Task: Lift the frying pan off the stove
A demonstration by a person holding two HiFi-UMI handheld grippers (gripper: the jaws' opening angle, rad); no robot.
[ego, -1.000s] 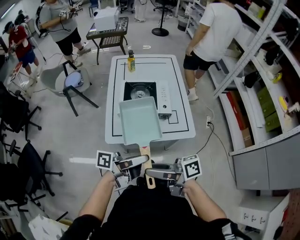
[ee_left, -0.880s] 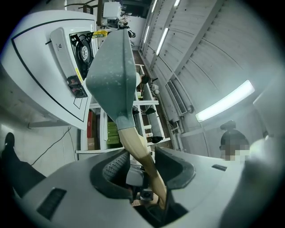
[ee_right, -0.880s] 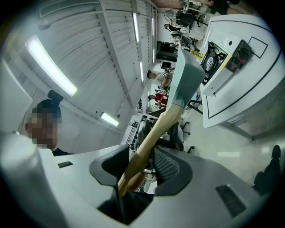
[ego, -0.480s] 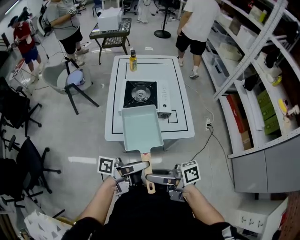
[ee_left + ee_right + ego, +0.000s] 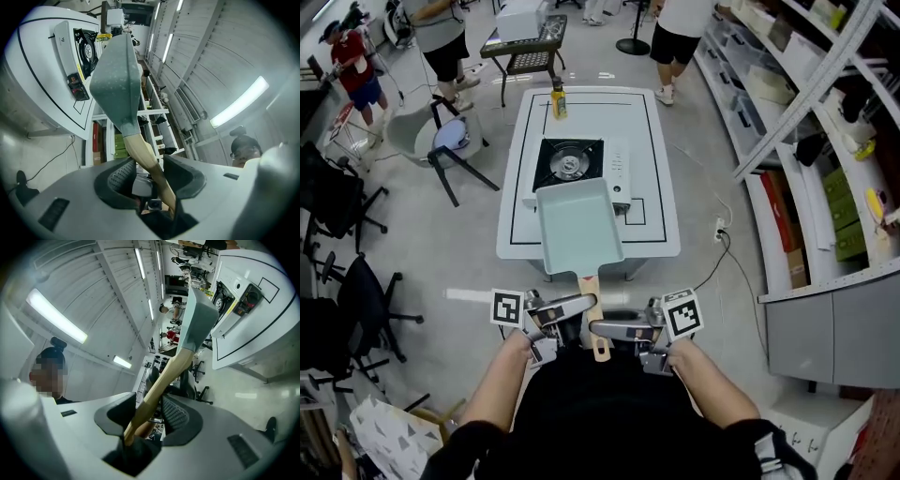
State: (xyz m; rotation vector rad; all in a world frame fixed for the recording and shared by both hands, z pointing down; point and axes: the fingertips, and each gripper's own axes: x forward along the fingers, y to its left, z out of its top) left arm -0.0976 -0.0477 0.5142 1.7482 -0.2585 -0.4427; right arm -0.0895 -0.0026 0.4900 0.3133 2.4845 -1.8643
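A rectangular teal frying pan (image 5: 579,228) hangs level above the front half of the white table (image 5: 661,178), its far edge just short of the black gas stove (image 5: 572,161). The burner is uncovered. The pan's wooden handle (image 5: 592,314) points back at me. My left gripper (image 5: 584,307) and right gripper (image 5: 600,329) come at the handle from either side, and both are shut on it. In the left gripper view the handle (image 5: 140,150) runs between the jaws up to the pan (image 5: 116,79). The right gripper view shows the same handle (image 5: 161,380) and pan (image 5: 199,319).
A yellow bottle (image 5: 557,98) stands at the table's far end. Black office chairs (image 5: 337,216) and a grey chair (image 5: 445,155) are on the left. Shelving (image 5: 825,187) lines the right side. A cable (image 5: 727,272) lies on the floor, and people stand at the back.
The pan has come toward me, off the burner it partly covered, and now sits in front of the stove. Both grippers drew back with it. The people at the back have walked farther away.
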